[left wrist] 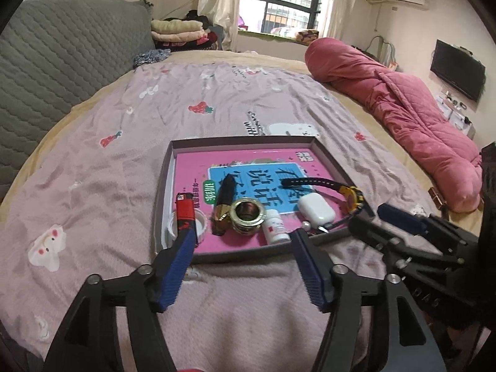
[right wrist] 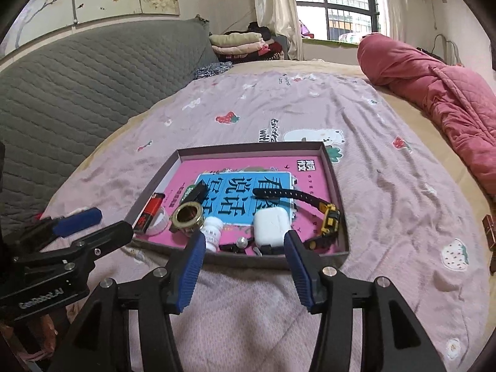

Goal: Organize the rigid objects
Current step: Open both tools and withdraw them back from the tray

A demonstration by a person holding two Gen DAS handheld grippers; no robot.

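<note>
Tray (left wrist: 334, 158) of objects beyond left gripper (left wrist: 245, 241), both grippers open, empty

Two of the same build: black angular frames with triangular cut-outs, silver round screw heads at the pivots. Left hand-held gripper (left wrist: 241, 245), lower centre of its own view, tipped with ribbed blue pads (left wrist: 173, 274) on black fingers. Right hand-held gripper (right wrist: 245, 248) likewise, blue ribbed pads (right wrist: 189, 274). White lettering on the black body at lower left of the right view, partly legible.
</note>
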